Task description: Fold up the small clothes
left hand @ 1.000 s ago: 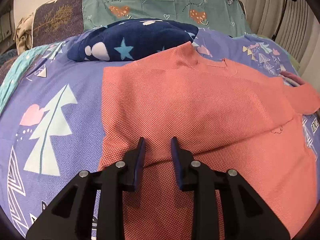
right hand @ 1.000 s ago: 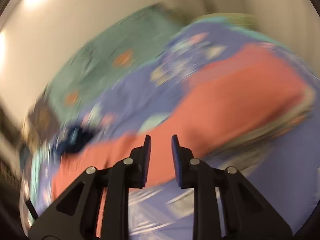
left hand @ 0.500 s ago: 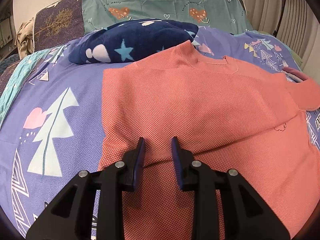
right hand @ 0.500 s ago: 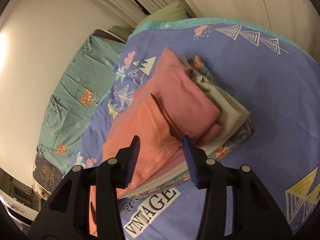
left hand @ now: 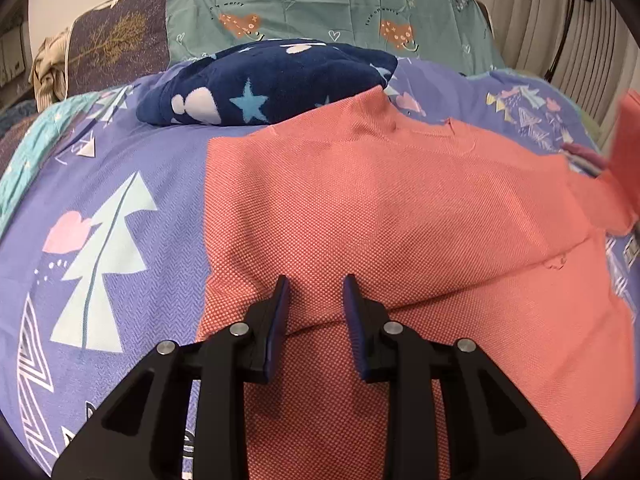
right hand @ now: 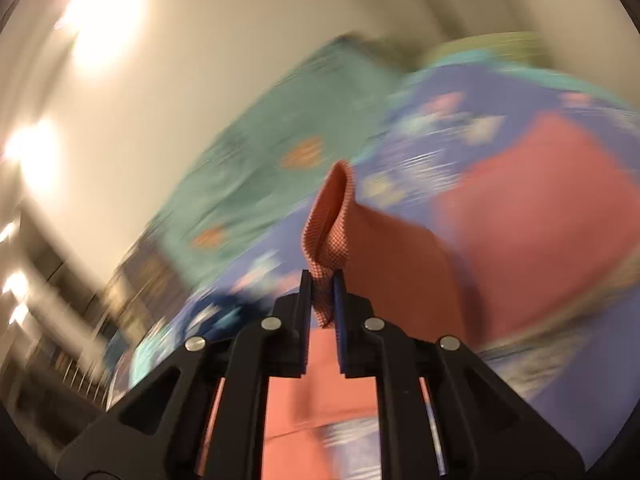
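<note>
- The coral-orange waffle-knit shirt [left hand: 380, 208] is lying spread flat on the bed's purple quilt with pale tree prints [left hand: 100, 220], its collar end touching a navy fleece blanket with stars [left hand: 264, 88].
- The left tool [left hand: 316, 292] is resting low over the shirt's near portion by a crease, jaws slightly apart; no cloth looks pinched between them, so it is acting as a weight at most.
- The right tool [right hand: 322, 280] is closing on a bunched edge of the same knit, which is looping up past the tips. It seems to be the sleeve, though blur leaves that unsure.
- To fold well, I'd say the right one should be carrying that sleeve across the body low and level, keeping the cloth taut.
- The left one should be pinning the body so it isn't dragging.
- Lay it down before letting go, or the fold line will be skewing.
</note>
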The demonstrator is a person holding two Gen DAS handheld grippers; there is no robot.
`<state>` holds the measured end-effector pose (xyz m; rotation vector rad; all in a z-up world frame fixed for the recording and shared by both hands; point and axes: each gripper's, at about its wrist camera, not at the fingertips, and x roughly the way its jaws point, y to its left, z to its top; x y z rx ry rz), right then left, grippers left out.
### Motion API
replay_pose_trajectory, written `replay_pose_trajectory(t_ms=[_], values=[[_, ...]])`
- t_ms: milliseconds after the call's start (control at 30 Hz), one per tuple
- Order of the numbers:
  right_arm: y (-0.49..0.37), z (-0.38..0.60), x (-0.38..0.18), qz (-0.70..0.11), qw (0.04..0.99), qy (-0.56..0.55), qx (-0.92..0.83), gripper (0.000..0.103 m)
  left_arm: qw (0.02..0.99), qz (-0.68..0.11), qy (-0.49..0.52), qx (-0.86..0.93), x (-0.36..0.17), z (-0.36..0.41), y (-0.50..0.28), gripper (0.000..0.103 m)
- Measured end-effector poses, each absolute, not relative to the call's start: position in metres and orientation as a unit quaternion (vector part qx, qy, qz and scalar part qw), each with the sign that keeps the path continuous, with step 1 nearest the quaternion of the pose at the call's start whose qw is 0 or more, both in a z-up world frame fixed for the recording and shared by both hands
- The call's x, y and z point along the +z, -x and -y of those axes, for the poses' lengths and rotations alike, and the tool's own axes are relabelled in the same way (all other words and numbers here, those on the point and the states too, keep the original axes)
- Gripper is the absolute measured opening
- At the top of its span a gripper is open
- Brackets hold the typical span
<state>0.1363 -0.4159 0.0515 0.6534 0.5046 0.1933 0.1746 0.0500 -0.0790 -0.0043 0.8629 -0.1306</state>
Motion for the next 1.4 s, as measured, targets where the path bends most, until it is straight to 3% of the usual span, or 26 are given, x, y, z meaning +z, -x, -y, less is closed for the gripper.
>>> replay_pose_trajectory(t_ms=[100,267,433,767,800,867,900,933,1233,1300,1333,1400], values=[[-0.158,0.324,0.036,-0.285,0.893,-0.283,0.202,0.01,0.906,-0.415,0.035,-0.081,-0.073,-0.055,-0.171,0.041],[-0.178,0.218,-0.038,-0.393,0.857,-0.205,0.263,0.01,0.882,-0.415,0.131,-0.182,-0.062,-0.058,-0.166,0.046],[-0.179,0.209,-0.084,-0.447,0.836,-0.195,0.252,0.011,0.846,-0.428,0.199,-0.248,-0.065,-0.046,-0.176,0.056],[-0.152,0.195,-0.082,-0.436,0.85,-0.134,0.263,0.022,0.81,-0.472,0.201,-0.285,-0.076,0.03,-0.214,0.068],[-0.15,0.195,-0.083,-0.436,0.852,-0.127,0.26,0.022,0.814,-0.474,0.188,-0.278,-0.077,0.036,-0.217,0.067],[-0.147,0.198,-0.083,-0.435,0.855,-0.121,0.255,0.022,0.821,-0.473,0.17,-0.27,-0.077,0.044,-0.219,0.05],[-0.144,0.201,-0.082,-0.434,0.856,-0.12,0.253,0.023,0.823,-0.471,0.163,-0.273,-0.076,0.046,-0.221,0.019],[-0.141,0.206,-0.081,-0.431,0.859,-0.12,0.251,0.025,0.815,-0.475,0.165,-0.287,-0.076,0.05,-0.223,0.004],[-0.14,0.281,-0.089,-0.422,0.871,-0.197,0.157,0.031,0.865,-0.399,0.087,-0.293,-0.02,0.058,-0.208,0.003],[-0.139,0.29,-0.095,-0.422,0.868,-0.213,0.151,0.03,0.867,-0.397,0.084,-0.288,-0.015,0.053,-0.206,0.009],[-0.139,0.291,-0.098,-0.421,0.867,-0.217,0.153,0.031,0.869,-0.405,0.084,-0.273,-0.018,0.048,-0.207,0.03],[-0.136,0.29,-0.101,-0.416,0.871,-0.214,0.154,0.031,0.871,-0.415,0.085,-0.249,-0.029,0.037,-0.207,0.055]])
